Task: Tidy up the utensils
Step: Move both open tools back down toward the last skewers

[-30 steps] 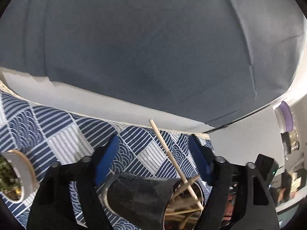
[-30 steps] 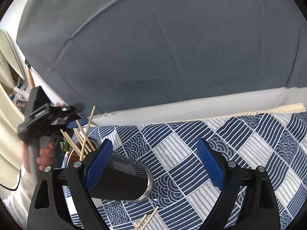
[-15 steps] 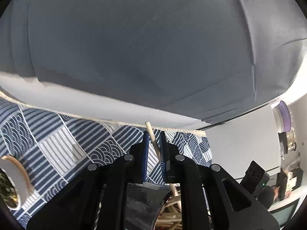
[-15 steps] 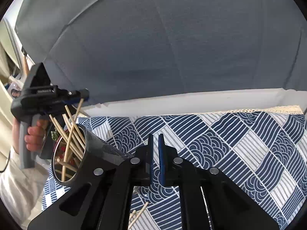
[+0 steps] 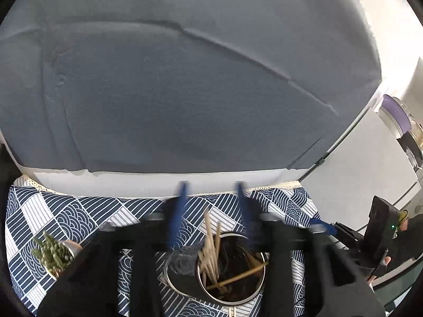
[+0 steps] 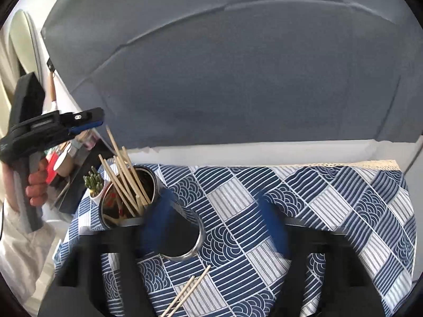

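Both pairs of jaws, pinched together half a second ago, are opening again with nothing between them. Our left gripper (image 5: 210,206) has let its chopstick drop into the upright metal holder (image 6: 127,198), where most chopsticks (image 6: 124,179) now stand. Left for us: the loose chopsticks (image 6: 185,294) on the near tabletop (image 6: 343,198) and the tipped-over cup (image 6: 182,235) below our right gripper (image 6: 214,224).
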Action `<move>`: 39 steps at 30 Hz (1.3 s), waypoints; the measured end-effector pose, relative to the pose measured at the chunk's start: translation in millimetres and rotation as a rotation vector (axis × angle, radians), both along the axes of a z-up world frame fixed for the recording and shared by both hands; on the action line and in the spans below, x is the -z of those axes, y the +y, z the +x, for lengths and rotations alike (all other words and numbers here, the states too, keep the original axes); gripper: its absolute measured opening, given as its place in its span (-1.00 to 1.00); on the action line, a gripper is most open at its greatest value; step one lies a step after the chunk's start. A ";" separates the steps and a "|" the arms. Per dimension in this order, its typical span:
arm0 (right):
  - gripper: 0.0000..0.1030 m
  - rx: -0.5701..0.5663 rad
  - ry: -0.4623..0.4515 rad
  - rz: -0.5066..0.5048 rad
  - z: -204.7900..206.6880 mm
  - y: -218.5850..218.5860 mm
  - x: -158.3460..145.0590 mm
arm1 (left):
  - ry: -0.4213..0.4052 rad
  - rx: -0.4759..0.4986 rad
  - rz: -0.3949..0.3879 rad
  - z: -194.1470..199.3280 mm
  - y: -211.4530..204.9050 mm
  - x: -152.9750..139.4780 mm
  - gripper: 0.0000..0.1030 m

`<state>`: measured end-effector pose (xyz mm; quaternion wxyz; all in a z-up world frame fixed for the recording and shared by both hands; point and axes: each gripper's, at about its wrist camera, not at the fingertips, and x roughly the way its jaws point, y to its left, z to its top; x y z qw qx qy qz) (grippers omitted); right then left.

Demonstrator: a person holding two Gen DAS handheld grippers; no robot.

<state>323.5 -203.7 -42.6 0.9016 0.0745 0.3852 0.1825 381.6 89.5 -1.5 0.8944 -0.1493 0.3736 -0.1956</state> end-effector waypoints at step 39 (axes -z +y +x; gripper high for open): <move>0.71 0.004 0.465 -0.293 -71.9 73.5 179.7 | 0.322 0.046 0.179 -150.0 -8.3 189.9 0.84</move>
